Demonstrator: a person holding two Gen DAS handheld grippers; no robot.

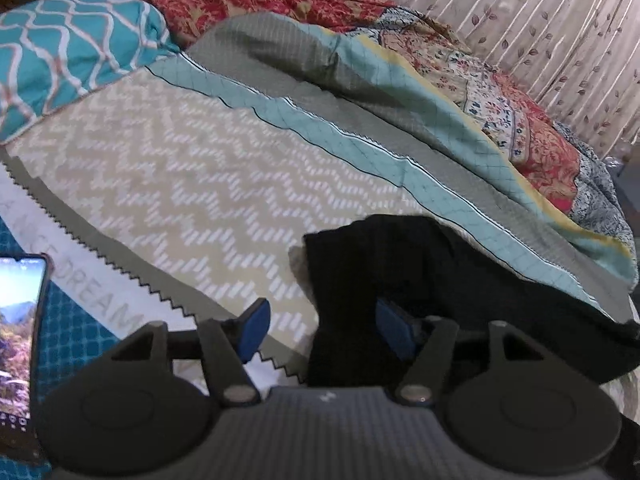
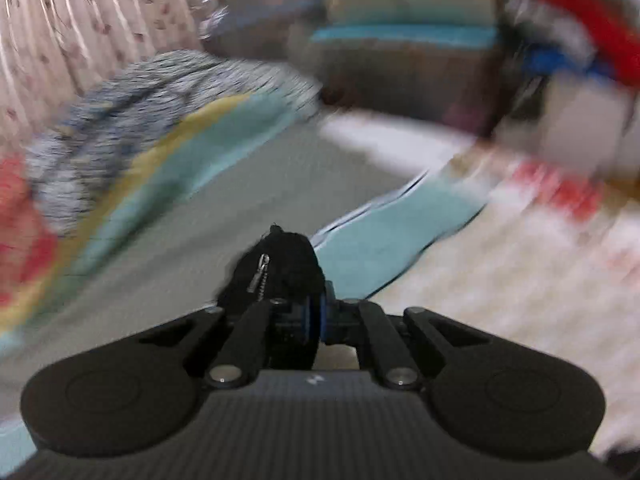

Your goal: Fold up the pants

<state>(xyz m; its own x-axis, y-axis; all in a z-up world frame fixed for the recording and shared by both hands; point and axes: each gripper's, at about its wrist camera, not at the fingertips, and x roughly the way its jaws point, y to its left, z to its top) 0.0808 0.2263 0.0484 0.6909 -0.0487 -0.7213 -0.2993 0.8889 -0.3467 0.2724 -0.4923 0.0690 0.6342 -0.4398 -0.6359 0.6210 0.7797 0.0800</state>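
Observation:
The black pants (image 1: 420, 280) lie bunched on the bed sheet (image 1: 180, 184) at the lower right of the left wrist view. My left gripper (image 1: 324, 330) is open; its right finger is tucked into the edge of the pants, its left finger (image 1: 254, 330) is over the sheet. In the blurred right wrist view, my right gripper (image 2: 310, 318) is shut on a bunch of the black pants (image 2: 288, 268) with a metal zipper pull (image 2: 260, 270) showing, held above the bed.
A teal patterned pillow (image 1: 68, 48) lies at the far left. A rumpled quilt (image 1: 500, 112) and a grey-teal sheet border (image 1: 360, 120) lie behind the pants. A lit phone (image 1: 18, 332) sits at the lower left. A curtain (image 1: 540, 20) hangs behind.

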